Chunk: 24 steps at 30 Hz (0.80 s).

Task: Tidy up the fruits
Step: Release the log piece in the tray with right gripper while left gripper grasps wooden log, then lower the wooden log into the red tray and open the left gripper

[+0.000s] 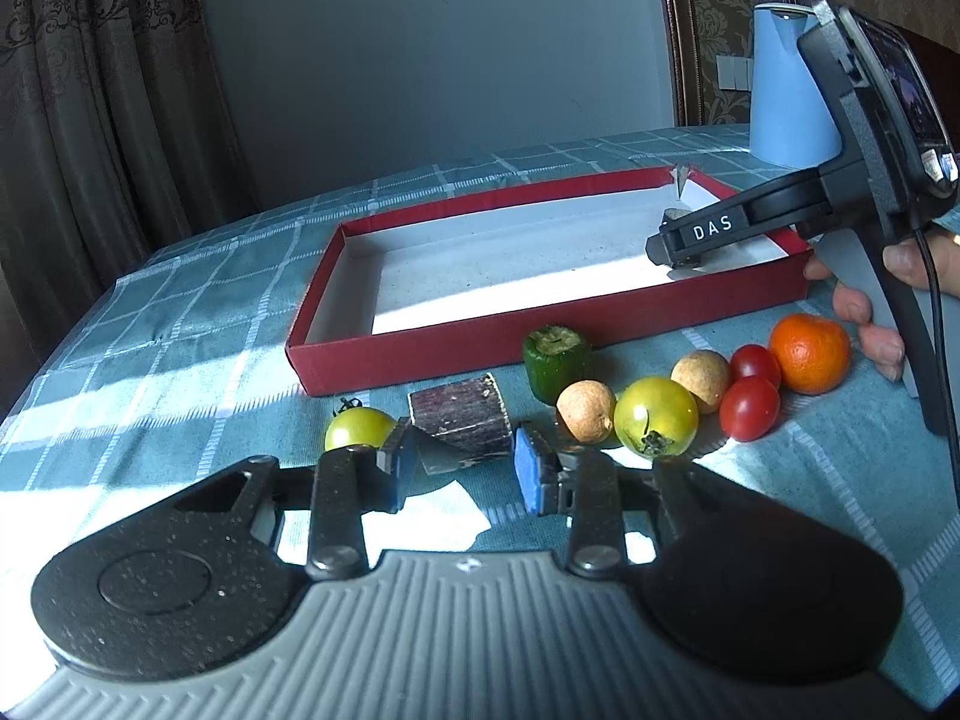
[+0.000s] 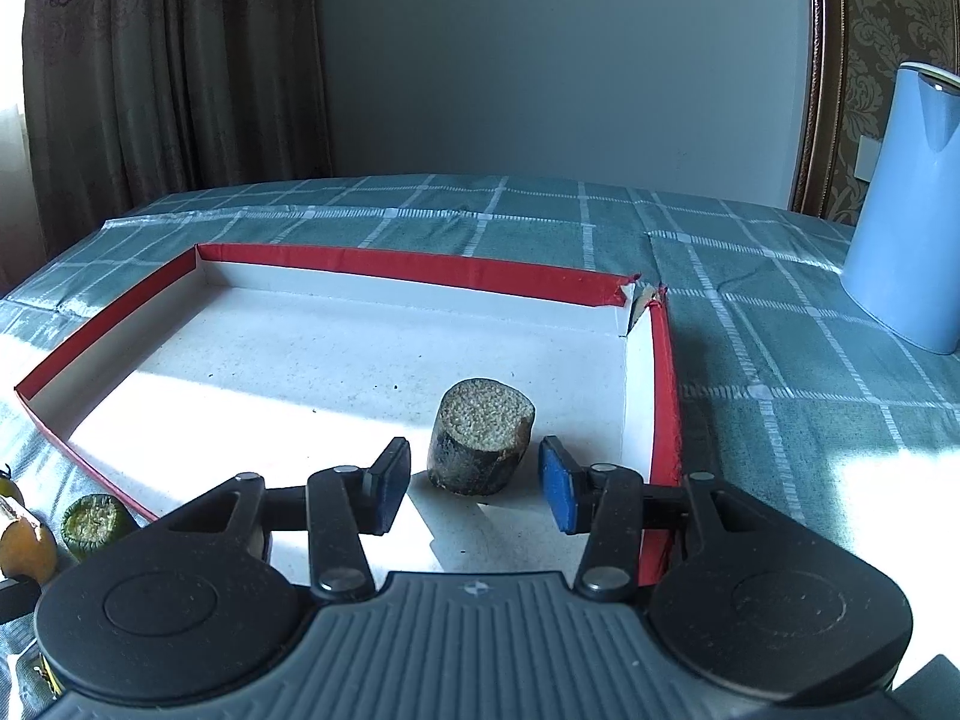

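My left gripper (image 1: 465, 471) is low over the tablecloth (image 1: 150, 324), jaws apart, holding nothing; the dark purple chunk (image 1: 461, 417) sits just ahead between the pads, not pinched as far as I can tell. Small green tomato (image 1: 357, 427) is just left of it. To the right is a loose cluster: tan ball (image 1: 586, 411), big green tomato (image 1: 656, 416), second tan ball (image 1: 701, 381), two red cherry tomatoes (image 1: 750, 408) and (image 1: 755, 363), the orange (image 1: 810, 352), with a green stub (image 1: 557, 360) behind them near the box wall. All of these are outside the box, on the cloth.

My right gripper (image 2: 474, 483) is inside the red box (image 2: 384, 261) near its right end, jaws wide, gripping nothing. The dark cut piece (image 2: 480, 444) stands on the box floor just ahead between the pads, free of both. It looks placed.

So by my count one item is in and nine are left on the table. Early stage. Likely next up is the purple chunk, left side.

Blue jug (image 2: 906, 210) stands far right, well apart from the box.
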Available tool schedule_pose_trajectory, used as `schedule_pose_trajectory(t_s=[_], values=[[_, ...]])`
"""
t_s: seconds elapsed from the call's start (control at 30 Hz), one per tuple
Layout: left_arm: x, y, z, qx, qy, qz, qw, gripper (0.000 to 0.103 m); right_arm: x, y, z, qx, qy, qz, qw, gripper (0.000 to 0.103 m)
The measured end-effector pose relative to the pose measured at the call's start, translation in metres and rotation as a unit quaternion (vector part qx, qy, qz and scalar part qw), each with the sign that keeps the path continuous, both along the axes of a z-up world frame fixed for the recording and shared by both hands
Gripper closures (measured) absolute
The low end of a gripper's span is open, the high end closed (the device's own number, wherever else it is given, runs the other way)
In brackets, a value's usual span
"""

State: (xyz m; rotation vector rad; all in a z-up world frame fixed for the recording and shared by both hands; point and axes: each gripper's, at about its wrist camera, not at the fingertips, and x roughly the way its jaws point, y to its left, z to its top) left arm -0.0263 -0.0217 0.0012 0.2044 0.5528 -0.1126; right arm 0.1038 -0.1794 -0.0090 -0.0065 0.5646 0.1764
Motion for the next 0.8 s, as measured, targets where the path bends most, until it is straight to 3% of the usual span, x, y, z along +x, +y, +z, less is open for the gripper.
schedule_pose_trajectory(t_s=[0.13,0.3,0.47,0.67,0.8], values=[[-0.003,0.002,0.016,-0.016,-0.015,-0.006,0.9997,0.072,-0.017,-0.016,0.017,0.031,-0.049,-0.02,0.998,0.029],[0.013,-0.001,0.032,-0.011,-0.032,-0.002,0.9994,0.072,-0.023,-0.052,0.031,0.096,-0.073,-0.095,0.988,0.029],[0.057,-0.009,0.038,-0.004,-0.033,0.01,0.9994,0.072,-0.017,-0.082,0.027,0.156,-0.051,-0.141,0.976,0.029],[0.12,-0.006,0.022,-0.005,0.011,0.049,0.9987,0.072,-0.011,-0.078,0.019,0.148,-0.022,-0.146,0.978,0.029],[0.141,-0.001,0.011,0.0,0.032,0.064,0.9975,0.07,-0.007,-0.074,0.013,0.156,0.002,-0.136,0.978,0.029]])
